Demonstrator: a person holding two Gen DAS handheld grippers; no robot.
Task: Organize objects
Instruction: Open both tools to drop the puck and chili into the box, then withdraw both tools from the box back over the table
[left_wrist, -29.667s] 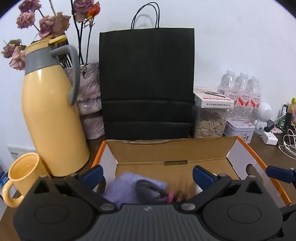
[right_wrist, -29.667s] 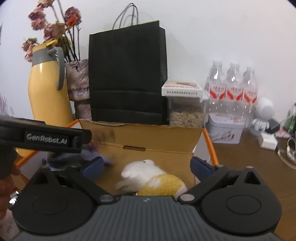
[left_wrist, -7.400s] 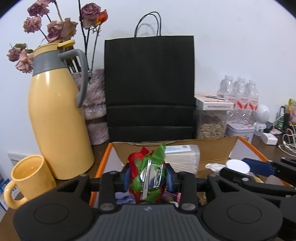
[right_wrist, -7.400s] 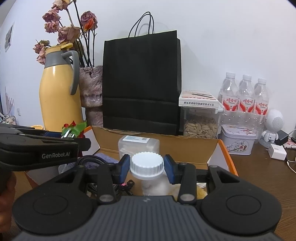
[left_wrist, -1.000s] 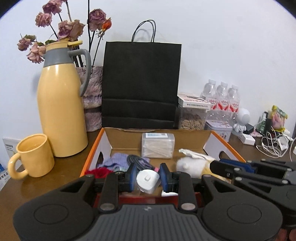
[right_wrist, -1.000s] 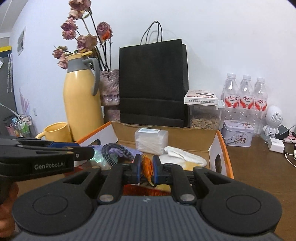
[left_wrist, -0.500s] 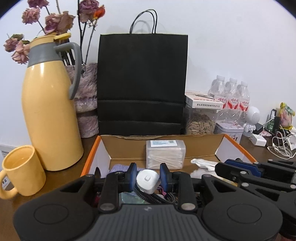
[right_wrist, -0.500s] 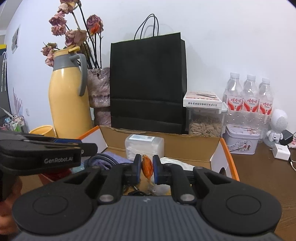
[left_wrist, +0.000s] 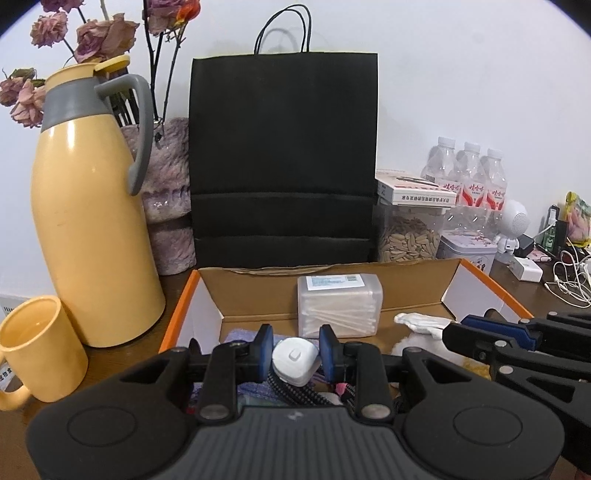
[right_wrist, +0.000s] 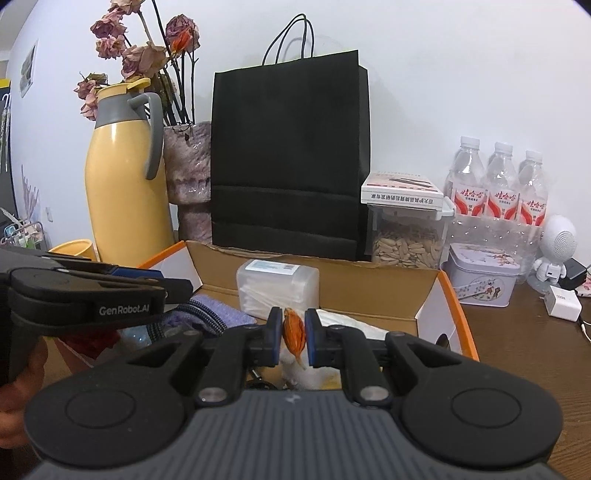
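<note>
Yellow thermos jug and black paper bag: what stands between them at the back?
A fuzzy mauve vase of dried roses stands between the yellow thermos jug and the black paper bag, partly behind the jug's grey handle. Both wrist views show it.

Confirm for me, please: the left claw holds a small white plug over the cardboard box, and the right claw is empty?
Not quite. The right claw is shut on a small orange item, as the right wrist view shows. The left claw does hold the white plug over the cardboard box.

Two close wrist views, shared box (left_wrist: 369, 280)
</note>
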